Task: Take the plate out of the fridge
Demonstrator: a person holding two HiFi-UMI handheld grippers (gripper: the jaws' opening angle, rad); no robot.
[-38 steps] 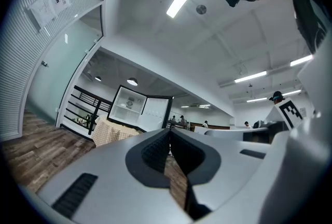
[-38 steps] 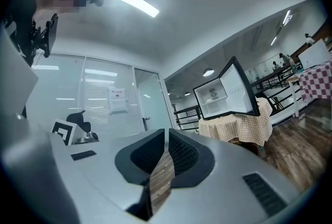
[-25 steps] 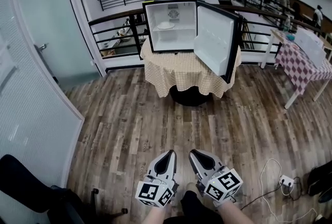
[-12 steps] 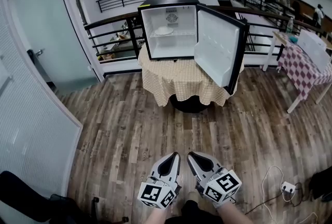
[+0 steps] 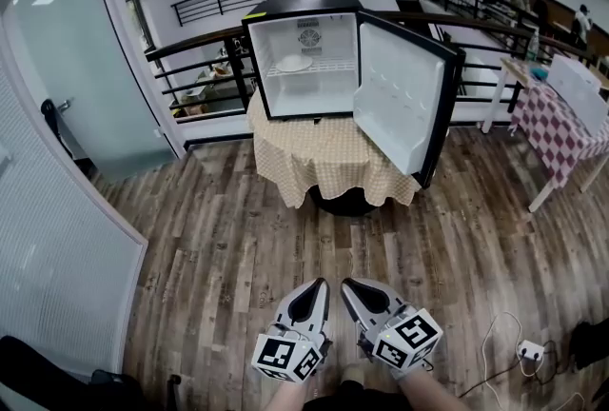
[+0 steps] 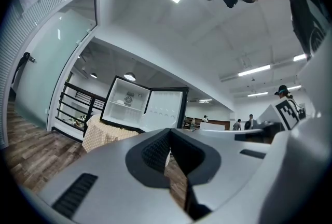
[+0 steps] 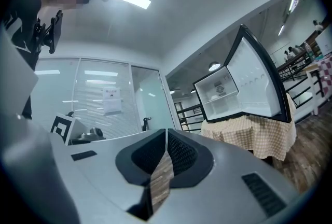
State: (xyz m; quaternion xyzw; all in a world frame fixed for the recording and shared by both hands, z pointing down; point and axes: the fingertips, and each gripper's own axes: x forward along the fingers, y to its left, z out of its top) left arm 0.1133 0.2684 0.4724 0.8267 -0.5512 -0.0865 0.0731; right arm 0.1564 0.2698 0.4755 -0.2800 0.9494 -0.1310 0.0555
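my left hand-held gripper (image 5: pixel 315 284) and right hand-held gripper (image 5: pixel 348 284) both pressed together, empty, well apart from plate (image 5: pixel 293 64) on shelf (image 5: pixel 328 69) in open fridge (image 5: pixel 306 95).

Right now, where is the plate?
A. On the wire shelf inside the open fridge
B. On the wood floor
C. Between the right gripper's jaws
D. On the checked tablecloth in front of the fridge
A: the plate lies on the wire shelf in the upper part of the fridge, whose door stands open.
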